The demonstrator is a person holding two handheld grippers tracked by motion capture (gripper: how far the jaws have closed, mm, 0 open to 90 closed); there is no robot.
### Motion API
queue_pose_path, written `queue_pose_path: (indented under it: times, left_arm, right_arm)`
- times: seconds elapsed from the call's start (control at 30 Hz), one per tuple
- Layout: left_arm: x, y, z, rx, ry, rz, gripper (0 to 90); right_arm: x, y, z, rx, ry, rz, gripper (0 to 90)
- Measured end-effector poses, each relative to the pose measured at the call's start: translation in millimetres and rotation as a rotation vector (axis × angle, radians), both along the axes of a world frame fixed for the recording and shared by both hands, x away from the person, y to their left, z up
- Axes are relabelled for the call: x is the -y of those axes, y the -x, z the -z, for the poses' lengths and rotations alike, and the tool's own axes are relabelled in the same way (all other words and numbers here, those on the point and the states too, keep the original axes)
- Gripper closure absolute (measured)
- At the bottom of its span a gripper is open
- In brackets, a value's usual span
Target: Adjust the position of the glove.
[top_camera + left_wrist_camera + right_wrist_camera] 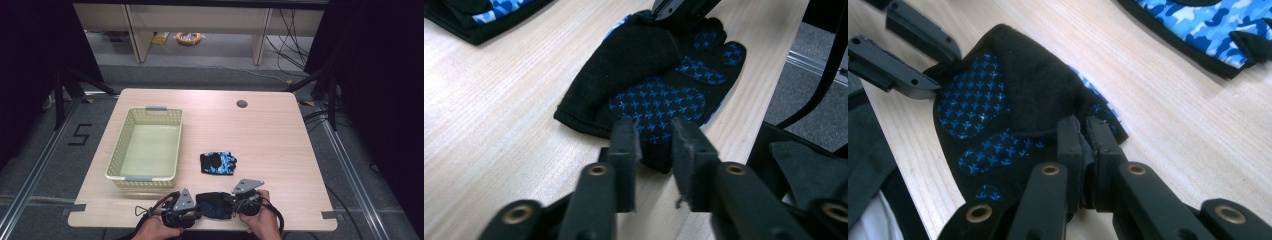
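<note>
In the high view, the near glove (214, 205) lay at the table's (270, 135) 6 o'clock edge between both tongs, the basket (146, 147) at 10 o'clock. In the left gripper view, the left tongs (653, 136) straddled its cuff, slightly spread. In the right gripper view, the right tongs (1082, 135) pinched its finger edge; lifting level would likely prevent sagging.

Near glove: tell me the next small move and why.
Probably lift it clear of the table with both grippers together. The right gripper is pinched on one end of the near glove; the left gripper straddles the other end, jaws slightly apart, so close it first. The basket sits empty, a likely target.
</note>
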State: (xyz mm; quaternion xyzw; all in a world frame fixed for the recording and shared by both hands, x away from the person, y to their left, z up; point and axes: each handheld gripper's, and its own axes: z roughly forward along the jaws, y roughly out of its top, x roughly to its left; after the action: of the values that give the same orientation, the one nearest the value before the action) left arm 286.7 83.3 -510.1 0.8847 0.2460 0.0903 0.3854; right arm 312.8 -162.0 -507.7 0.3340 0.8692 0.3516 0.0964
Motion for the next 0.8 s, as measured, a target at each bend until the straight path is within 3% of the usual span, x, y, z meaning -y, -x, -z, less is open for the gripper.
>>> queue_pose_path:
  times: [0.03, 0.1, 0.13, 0.27, 0.4, 0.43, 0.5, 0.6, 0.63, 0.67, 0.8]
  left_arm:
    - [1.0, 1.9, 0.5, -0.025, 0.025, -0.01, 75.9]
    - [-0.4, 0.4, -0.8, -0.005, 0.012, -0.002, 78.7]
    - [-2.5, -1.1, -2.4, -0.02, 0.029, -0.016, 79.8]
    - [-11.1, -8.4, -10.6, -0.017, 0.059, -0.049, 82.8]
    - [-16.8, -15.2, -18.7, 0.005, 0.07, -0.061, 83.3]
    - [-18.7, -18.1, -20.3, 0.011, 0.045, -0.035, 83.2]
    - [-17.2, -20.6, -16.7, 0.009, 0.064, -0.064, 83.0]
    - [-17.3, -27.2, -10.2, -0.012, 0.047, -0.075, 82.8]
    - [-17.8, -29.4, -9.0, -0.009, 0.038, -0.063, 82.7]
    - [-17.8, -30.7, -6.9, -0.015, 0.039, -0.075, 82.6]
    - [-18.8, -32.2, -5.8, -0.03, 0.043, -0.081, 81.8]
  right_arm:
    - [0.9, -0.8, -2.4, -0.01, 0.001, -0.011, 86.4]
    - [-0.9, -0.2, -2.8, -0.018, -0.02, 0.008, 86.4]
    - [-0.9, -2.5, -5.0, -0.012, -0.033, 0.006, 86.4]
    - [-3.8, -7.0, -11.3, -0.019, -0.067, -0.008, 86.6]
    - [-8.7, -14.3, -15.5, -0.006, -0.093, -0.003, 86.6]
    - [-9.5, -16.1, -17.0, -0.019, -0.093, -0.004, 86.5]
    - [-10.7, -20.3, -17.1, -0.025, -0.107, 0.002, 86.5]
    - [-12.8, -27.2, -13.4, -0.038, -0.086, 0.012, 86.5]
    - [-14.5, -28.6, -10.3, -0.04, -0.101, 0.021, 86.5]
    - [-13.8, -29.9, -10.9, -0.053, -0.076, 0.013, 86.4]
    - [-14.1, -32.3, -7.9, -0.029, -0.08, 0.028, 86.1]
